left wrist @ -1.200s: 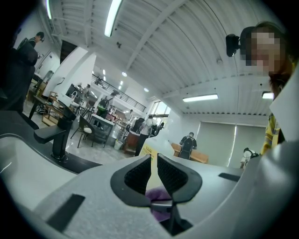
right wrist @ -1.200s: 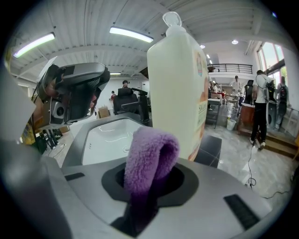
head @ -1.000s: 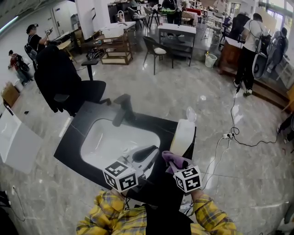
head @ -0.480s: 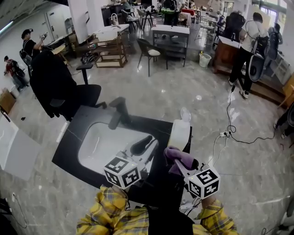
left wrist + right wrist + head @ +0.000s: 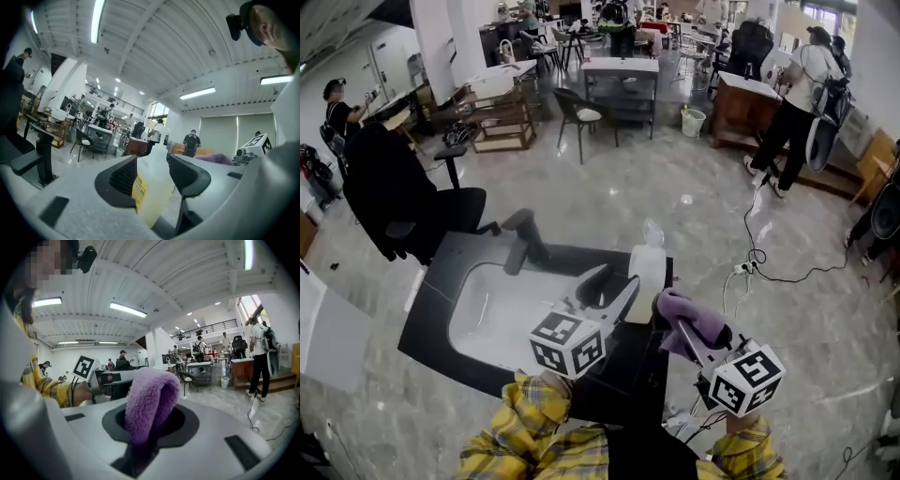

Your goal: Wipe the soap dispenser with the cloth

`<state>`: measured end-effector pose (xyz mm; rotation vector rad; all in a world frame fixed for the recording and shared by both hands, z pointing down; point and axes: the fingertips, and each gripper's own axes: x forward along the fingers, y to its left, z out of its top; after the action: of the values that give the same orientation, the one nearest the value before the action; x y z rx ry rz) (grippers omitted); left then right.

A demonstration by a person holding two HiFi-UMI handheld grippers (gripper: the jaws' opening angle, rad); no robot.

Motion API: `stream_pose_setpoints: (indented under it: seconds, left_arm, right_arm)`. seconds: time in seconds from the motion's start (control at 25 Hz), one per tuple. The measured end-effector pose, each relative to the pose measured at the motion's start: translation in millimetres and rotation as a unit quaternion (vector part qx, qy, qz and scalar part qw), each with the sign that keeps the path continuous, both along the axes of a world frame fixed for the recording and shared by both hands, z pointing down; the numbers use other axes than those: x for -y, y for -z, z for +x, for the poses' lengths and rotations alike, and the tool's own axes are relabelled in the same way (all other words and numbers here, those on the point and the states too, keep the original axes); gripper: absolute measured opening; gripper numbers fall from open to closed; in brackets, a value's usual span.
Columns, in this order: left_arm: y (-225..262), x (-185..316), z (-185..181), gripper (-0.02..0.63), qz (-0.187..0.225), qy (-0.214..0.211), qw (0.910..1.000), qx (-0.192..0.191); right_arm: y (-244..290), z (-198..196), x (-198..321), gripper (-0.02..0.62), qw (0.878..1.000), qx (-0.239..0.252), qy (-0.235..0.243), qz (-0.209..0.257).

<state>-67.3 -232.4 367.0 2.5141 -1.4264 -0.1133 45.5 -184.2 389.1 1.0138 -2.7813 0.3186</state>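
The soap dispenser (image 5: 646, 270), a pale translucent bottle with a yellow label and a pump top, stands upright on the black bench (image 5: 441, 277), at the right-hand end of the white sink (image 5: 492, 314) and close to the bench's right edge. A black faucet (image 5: 521, 240) rises behind the basin.

The left claw (image 5: 614, 289) lies level over the sink and points at the bottle. Its jaws have just been opening and now stand wide, with the dispenser in the gap between the two dark ribbed pads (image 5: 124, 176). The bottle fills that gap from side to side, but whether the pads press on it cannot be told.

The right claw (image 5: 680, 325) is clamped on the purple cloth (image 5: 686, 314). In the right gripper view the fleecy fabric bulges up out of the closed jaws as a folded loop. In the head view the cloth hangs just beside the dispenser, on its right and nearer the person; contact between them cannot be made out.
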Motion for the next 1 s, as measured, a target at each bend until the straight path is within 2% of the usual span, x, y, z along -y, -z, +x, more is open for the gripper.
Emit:
stream_pose_setpoints:
  seconds: [0.28, 0.52, 0.8, 1.0]
  left_arm:
    - [6.0, 18.8, 20.2, 0.23, 0.013, 0.026, 0.999, 0.035]
    - [6.7, 28.6, 35.8, 0.266, 0.019, 0.033, 0.9976, 0.058]
    - [6.4, 44.2, 45.9, 0.272, 0.02, 0.054, 0.9936, 0.097]
    - [11.1, 52.7, 48.9, 0.27, 0.052, 0.069, 0.9879, 0.129]
  right_arm:
    - [4.2, 31.3, 1.0, 0.075, 0.999, 0.004, -0.048, -0.003]
    - [5.0, 51.2, -0.7, 0.075, 0.997, 0.014, -0.082, -0.007]
    - [4.0, 57.9, -2.6, 0.075, 0.995, 0.015, -0.099, -0.012]
    - [-0.6, 54.6, -3.8, 0.075, 0.995, 0.014, -0.098, -0.015]
